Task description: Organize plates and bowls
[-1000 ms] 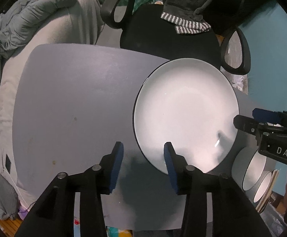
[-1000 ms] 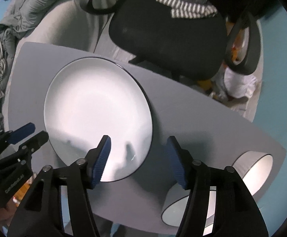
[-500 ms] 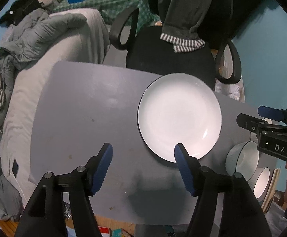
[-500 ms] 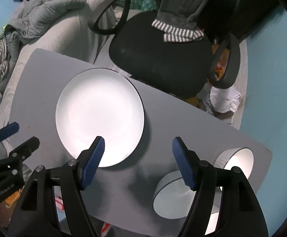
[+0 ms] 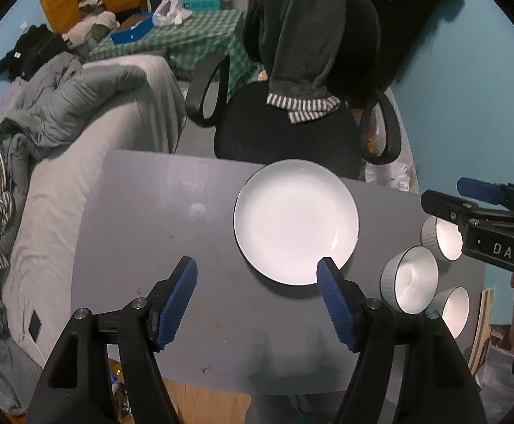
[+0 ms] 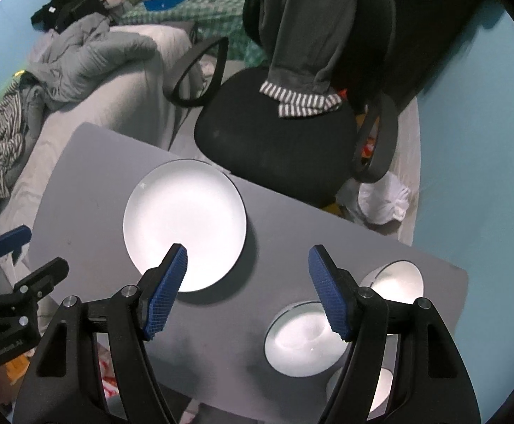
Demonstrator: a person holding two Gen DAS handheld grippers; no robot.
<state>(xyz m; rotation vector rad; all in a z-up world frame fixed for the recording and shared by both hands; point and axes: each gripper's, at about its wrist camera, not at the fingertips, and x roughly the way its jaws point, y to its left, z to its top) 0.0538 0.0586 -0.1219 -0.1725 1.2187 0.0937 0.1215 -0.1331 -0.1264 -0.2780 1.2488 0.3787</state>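
The white plate (image 5: 296, 227) is lying flat on the grey desk (image 5: 158, 233), toward the far edge nearest the black office chair (image 5: 285, 130), with nothing stacked on it. Three white bowls (image 5: 410, 279) are sitting in a loose cluster near the desk's right end, close together but apart from the plate. The left tongs (image 5: 257, 291) are hanging wide and empty above the near side of the desk, their right pad overlapping the plate's near rim in the view. The right tongs (image 6: 248, 289) are also spread wide and holding nothing, hovering between the plate and the bowls. The main risk probably lies in gripping glazed rims: a smooth bowl wall could be slipping out of the pads if pinched too shallowly. The bowls are also crowding the desk's right edge, so a sideways nudge during approach might be pushing one off, and setting one bowl into another carelessly could be chipping the rims.
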